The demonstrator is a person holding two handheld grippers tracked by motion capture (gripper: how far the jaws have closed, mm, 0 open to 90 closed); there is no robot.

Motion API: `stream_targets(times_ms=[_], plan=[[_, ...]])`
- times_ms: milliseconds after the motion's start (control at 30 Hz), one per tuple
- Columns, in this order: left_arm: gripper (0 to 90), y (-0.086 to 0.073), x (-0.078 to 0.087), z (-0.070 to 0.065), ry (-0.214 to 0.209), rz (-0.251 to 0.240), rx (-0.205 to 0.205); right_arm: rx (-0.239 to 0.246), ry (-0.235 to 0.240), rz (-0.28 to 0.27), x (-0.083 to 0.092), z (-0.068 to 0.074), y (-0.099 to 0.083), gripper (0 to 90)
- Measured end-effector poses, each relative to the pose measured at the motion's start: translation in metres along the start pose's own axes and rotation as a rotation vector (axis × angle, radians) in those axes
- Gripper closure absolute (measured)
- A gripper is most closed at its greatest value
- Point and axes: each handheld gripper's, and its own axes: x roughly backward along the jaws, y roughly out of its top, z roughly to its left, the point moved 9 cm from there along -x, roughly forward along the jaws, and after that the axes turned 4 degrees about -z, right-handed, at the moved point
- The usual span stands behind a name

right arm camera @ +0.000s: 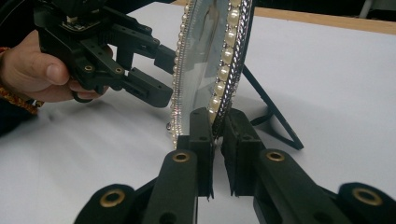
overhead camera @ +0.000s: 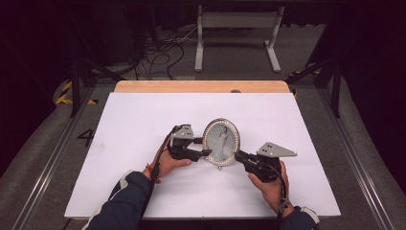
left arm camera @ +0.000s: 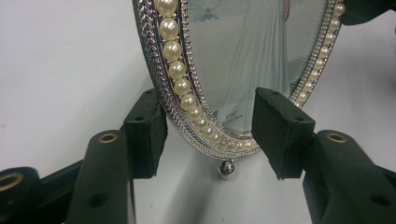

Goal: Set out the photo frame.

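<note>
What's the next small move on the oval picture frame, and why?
Probably close the left gripper onto the frame's lower rim. The right gripper is already clamped on the edge of the pearl-trimmed oval picture frame, which stands upright on the white table with its rear stand out. The left jaws straddle the rim with gaps on both sides, so only one side has a grip.

I could read one sign, a large "4" [overhead camera: 86,137] marked on the grey floor [overhead camera: 43,158] just left of the white table [overhead camera: 143,115]. Small print low on the photo in the frame [left arm camera: 233,116] stayed too tiny for me to read.
</note>
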Motion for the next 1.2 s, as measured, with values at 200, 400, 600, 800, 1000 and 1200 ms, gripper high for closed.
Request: stream_targets(times_ms=[200,400,600,800,1000,1200], plan=[[48.3,-0.004,0.007,-0.002,0.008,0.007,-0.012,0.002,-0.001,0.002,-0.005,-0.004,0.002,80.5],[49.1,-0.008,0.012,-0.005,0.034,0.020,-0.026,0.008,-0.006,0.005,-0.009,-0.006,0.004,78.9],[50.0,-0.011,0.017,-0.009,0.054,0.026,-0.031,0.007,-0.008,0.006,-0.014,-0.008,0.007,78.2],[52.9,-0.014,0.021,-0.011,0.069,0.032,-0.039,0.011,-0.007,0.007,-0.018,-0.009,0.009,76.9],[60.7,-0.016,0.025,-0.010,0.069,0.034,-0.036,0.018,-0.011,0.005,-0.023,-0.011,0.011,75.8],[61.2,-0.017,0.027,-0.012,0.082,0.042,-0.047,0.025,-0.015,0.008,-0.028,-0.012,0.012,75.1]])
